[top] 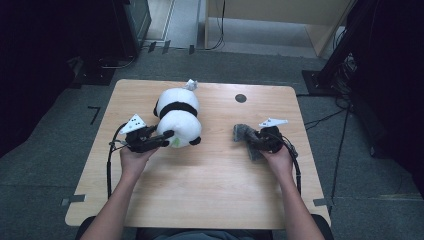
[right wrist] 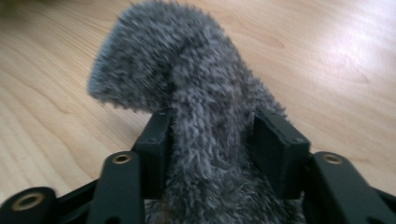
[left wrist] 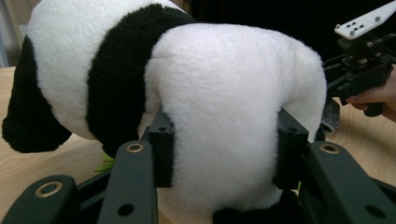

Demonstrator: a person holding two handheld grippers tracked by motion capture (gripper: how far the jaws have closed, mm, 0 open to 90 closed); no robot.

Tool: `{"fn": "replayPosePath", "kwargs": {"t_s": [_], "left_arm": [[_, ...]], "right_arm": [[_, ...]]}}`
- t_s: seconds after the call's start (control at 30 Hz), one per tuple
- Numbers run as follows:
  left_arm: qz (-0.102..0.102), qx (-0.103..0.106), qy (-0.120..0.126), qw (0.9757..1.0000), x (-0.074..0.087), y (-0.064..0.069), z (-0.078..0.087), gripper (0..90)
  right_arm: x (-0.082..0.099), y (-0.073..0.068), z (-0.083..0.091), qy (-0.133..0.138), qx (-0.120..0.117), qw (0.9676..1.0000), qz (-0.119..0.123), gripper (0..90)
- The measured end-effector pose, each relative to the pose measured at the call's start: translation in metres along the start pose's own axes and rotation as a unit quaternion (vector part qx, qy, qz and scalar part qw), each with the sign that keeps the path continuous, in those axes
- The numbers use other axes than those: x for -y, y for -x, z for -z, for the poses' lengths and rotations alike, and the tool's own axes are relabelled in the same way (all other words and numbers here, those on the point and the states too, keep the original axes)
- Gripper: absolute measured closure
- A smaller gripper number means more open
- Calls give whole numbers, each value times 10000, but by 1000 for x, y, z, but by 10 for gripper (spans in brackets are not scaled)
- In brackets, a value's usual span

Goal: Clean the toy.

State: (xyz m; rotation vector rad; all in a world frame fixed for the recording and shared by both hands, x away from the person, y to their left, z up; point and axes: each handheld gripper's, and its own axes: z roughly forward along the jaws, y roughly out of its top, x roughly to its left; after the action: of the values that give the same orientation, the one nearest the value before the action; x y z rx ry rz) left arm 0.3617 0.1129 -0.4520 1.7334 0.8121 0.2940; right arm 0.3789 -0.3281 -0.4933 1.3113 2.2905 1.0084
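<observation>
— High view first: where's the panda plush point(top: 177, 117)?
— Lying on the counter point(top: 200, 190), its white rump clamped in the left tool point(top: 167, 138).
— Right tool point(top: 248, 137)?
— Clamped on a grey furry piece point(right wrist: 196, 121) resting on the counter.

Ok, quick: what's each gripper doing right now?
Left gripper: closed on the black-and-white plush panda.
Right gripper: closed on the grey furry cloth.

1. The pale wooden table point(top: 200, 195) lies bare between the person's forearms and along its near edge.
2. The black-and-white plush panda point(top: 177, 117) blocks the left-centre.
3. The shaggy grey fabric piece point(top: 245, 134) blocks the right.
4. An open strip runs between them.
</observation>
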Motion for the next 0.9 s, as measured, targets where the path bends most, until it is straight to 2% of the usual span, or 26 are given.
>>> {"fn": "replayPosePath", "kwargs": {"t_s": [0.1, 0.17, 0.27, 0.4, 0.5, 0.6, 0.73, 0.83, 0.9], "left_arm": [[1, -3, -20, 10000, 0, 1, -1, 537], [-4, 14, -20, 10000, 1, 1, -2, 536], [3, 11, 10, 10000, 0, 3, -3, 536], [-31, 47, 60, 10000, -1, 5, -3, 536], [81, 27, 80, 9999, -1, 4, -4, 537], [49, -42, 51, 10000, 0, 7, -5, 537], [-141, -123, -82, 9998, -7, 12, -11, 537], [-276, -94, -94, 9995, -13, 20, -17, 537], [-266, -14, -89, 9996, -14, 25, -21, 536]], "right_arm": [[1, 2, -2, -70, -16, 9999, -100, 716], [1, 2, -4, -145, -93, 9995, -251, 741], [-2, 0, 1, -91, -93, 9991, -412, 752], [-12, -6, 14, 281, -267, 9981, -487, 756], [-23, -14, 20, 605, -613, 9944, -607, 758], [-37, -29, 21, 610, -669, 9952, -378, 757], [-58, -49, 32, 828, -809, 9931, -198, 757], [-74, -63, 40, 931, -923, 9914, 16, 755], [-83, -72, 42, 976, -1002, 9901, 110, 755]]}}
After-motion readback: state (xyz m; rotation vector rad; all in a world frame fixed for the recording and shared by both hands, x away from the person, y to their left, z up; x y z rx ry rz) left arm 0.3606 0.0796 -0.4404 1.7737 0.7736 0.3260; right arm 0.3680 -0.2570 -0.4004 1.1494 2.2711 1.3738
